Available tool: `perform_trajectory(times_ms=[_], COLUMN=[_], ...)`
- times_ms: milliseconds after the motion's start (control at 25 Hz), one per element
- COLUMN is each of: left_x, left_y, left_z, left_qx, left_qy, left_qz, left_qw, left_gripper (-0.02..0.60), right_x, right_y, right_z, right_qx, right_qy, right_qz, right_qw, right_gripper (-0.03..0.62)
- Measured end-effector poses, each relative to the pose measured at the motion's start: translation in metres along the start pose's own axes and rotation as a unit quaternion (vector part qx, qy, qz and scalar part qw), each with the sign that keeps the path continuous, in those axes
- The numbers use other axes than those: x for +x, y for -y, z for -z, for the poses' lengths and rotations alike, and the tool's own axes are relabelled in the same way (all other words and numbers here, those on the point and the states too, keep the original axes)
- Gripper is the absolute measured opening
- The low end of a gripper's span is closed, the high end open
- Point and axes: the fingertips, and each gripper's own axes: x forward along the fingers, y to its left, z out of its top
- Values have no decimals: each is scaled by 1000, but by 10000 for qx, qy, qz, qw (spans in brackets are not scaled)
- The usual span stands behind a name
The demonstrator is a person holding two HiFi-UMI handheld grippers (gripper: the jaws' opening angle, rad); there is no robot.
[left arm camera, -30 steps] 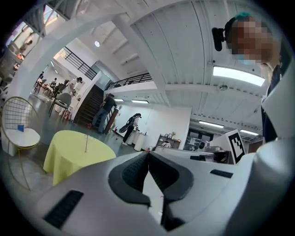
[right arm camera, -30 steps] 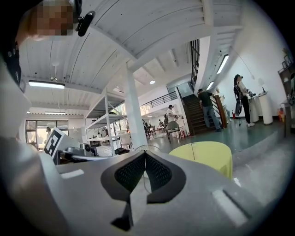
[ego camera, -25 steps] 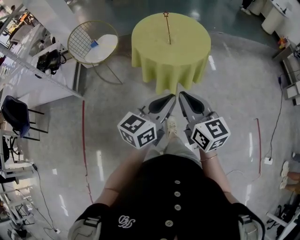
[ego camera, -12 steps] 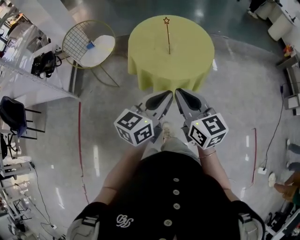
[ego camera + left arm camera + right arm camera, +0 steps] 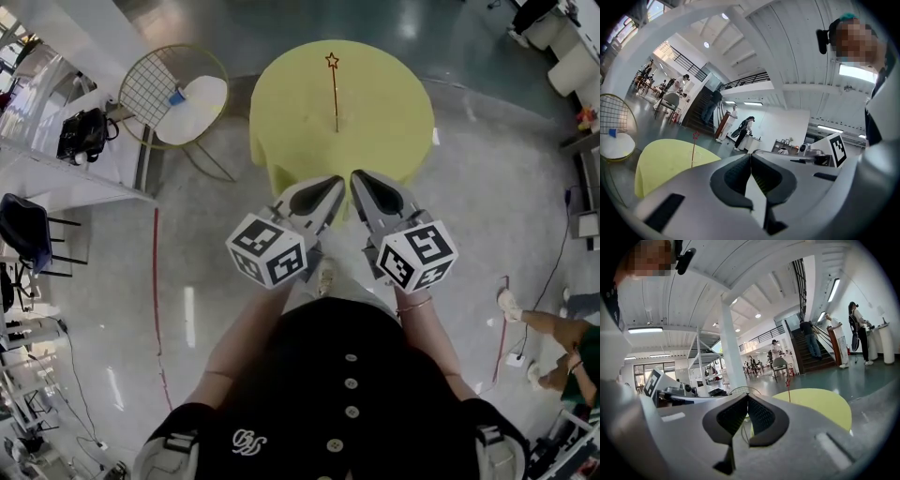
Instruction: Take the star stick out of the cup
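Yellow-green round tabletop (image 5: 300, 141) carries the star stick (image 5: 335, 89) upright near its middle. Both clenched on nothing, the left gripper (image 5: 336, 183) and right gripper (image 5: 358, 177) hover side by side at its near edge.

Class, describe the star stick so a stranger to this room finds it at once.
Find the round table under a yellow-green cloth, beside the gold wire chair. Near its middle a thin red stick stands upright, topped by a small star, the only tall thing on it.
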Motion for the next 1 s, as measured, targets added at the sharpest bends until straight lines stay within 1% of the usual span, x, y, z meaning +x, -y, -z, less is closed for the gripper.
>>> perform_trajectory(times_ms=[240, 520, 840, 1000], left_x=[24, 43, 50, 49], left_y=[-18, -27, -24, -27], left_z=[-9, -9, -6, -1], left_qx=[27, 33, -35, -93], left_qy=[70, 85, 41, -28], left_qz=[-97, -118, -157, -204], left_qw=[9999, 9999, 9999, 9997], left_gripper=[12, 12, 12, 12], right_x=[18, 28, 23, 19], right_y=[23, 43, 48, 53], right_z=[-8, -8, -7, -1], right_qx=[-44, -32, -7, 10], right_qy=[-26, -38, -120, -221], right_qz=[-84, -85, -79, -1], right_qw=[10000, 10000, 9999, 9998], right_gripper=[5, 5, 5, 5])
